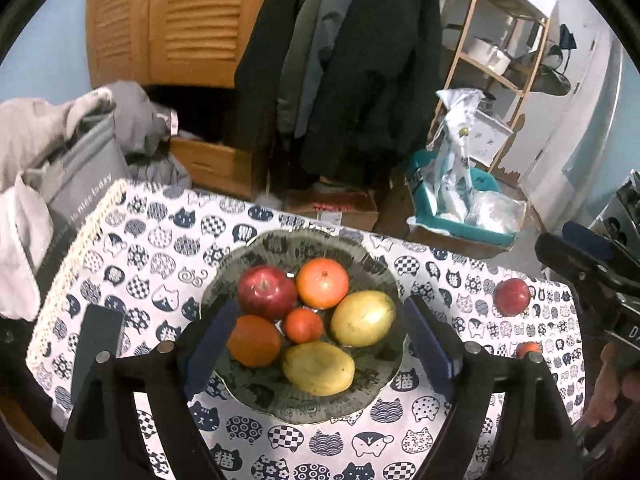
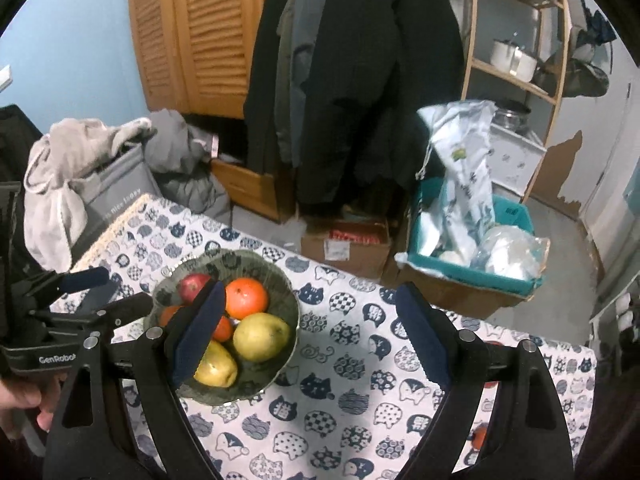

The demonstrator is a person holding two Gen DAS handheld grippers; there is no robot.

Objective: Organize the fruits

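Observation:
A dark glass plate on the cat-print tablecloth holds a red apple, two oranges, a small tangerine and two yellow-green pears. My left gripper is open and empty, its jaws either side of the plate. A second red apple lies loose on the cloth to the right, and a small tangerine peeks out behind my right finger. In the right wrist view the plate is at left; my right gripper is open and empty over bare cloth.
A dark phone-like slab lies left of the plate. The table's far edge drops to cardboard boxes, a teal bin of bags, hanging coats and a wooden shelf. A grey bag with clothes stands at the left.

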